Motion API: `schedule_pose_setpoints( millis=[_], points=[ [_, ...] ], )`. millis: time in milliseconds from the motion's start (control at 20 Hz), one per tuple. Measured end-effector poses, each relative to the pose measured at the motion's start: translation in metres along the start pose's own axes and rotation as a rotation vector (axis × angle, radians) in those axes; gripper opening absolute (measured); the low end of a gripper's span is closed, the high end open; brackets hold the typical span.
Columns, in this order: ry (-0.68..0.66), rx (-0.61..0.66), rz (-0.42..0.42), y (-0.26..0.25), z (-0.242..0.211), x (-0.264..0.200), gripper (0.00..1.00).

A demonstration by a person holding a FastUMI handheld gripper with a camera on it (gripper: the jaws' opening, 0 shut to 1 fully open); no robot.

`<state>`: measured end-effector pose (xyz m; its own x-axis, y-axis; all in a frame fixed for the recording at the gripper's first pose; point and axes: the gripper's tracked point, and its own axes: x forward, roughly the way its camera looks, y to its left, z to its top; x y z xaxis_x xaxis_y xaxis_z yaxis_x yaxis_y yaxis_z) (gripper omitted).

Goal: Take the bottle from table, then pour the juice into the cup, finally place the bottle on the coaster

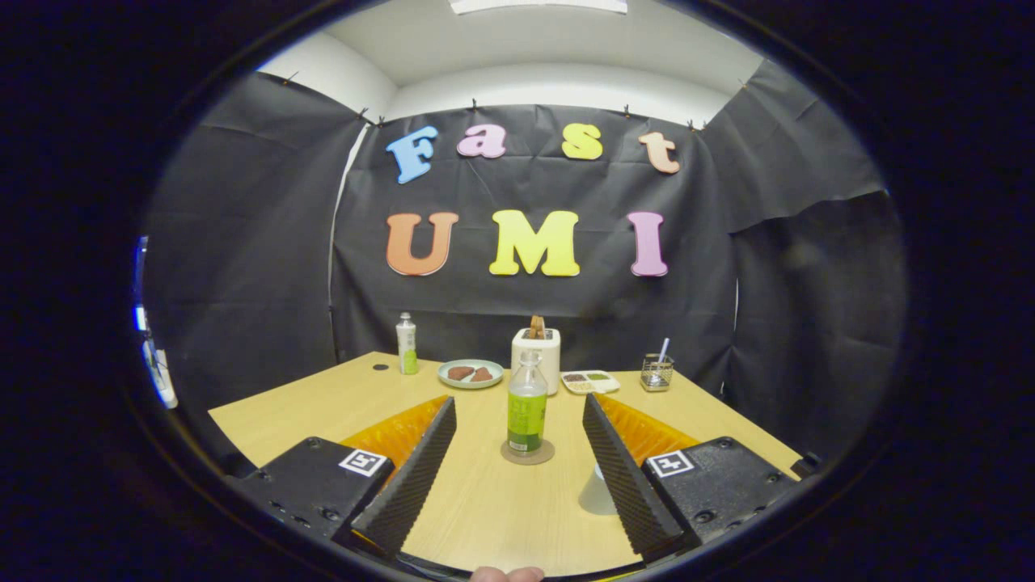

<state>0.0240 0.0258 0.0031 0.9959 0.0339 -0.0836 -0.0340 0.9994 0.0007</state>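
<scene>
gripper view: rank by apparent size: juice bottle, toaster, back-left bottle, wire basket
1. juice bottle, nearest, between the open gripper fingers
2. toaster
3. back-left bottle
4. wire basket
Nearness inflates the first.

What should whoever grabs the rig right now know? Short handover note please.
Gripper: open, fingers spread wide, holding nothing.
Bottle: upright on the coaster, between and just ahead of the fingers, cap off as far as I can tell.
Cup: on the table beside the inner face of one finger, partly hidden by it; contents cannot be told.
Done: bottle already sits on the coaster.
Left: cannot tell whether the pour happened; check the cup first.
</scene>
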Motion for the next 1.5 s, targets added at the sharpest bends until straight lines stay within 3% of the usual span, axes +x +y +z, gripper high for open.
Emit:
schedule_pose_setpoints(
  millis=[1500],
  points=[
    [-0.038,0.027,-0.012,-0.008,-0.003,-0.004,1.0]
  ],
)
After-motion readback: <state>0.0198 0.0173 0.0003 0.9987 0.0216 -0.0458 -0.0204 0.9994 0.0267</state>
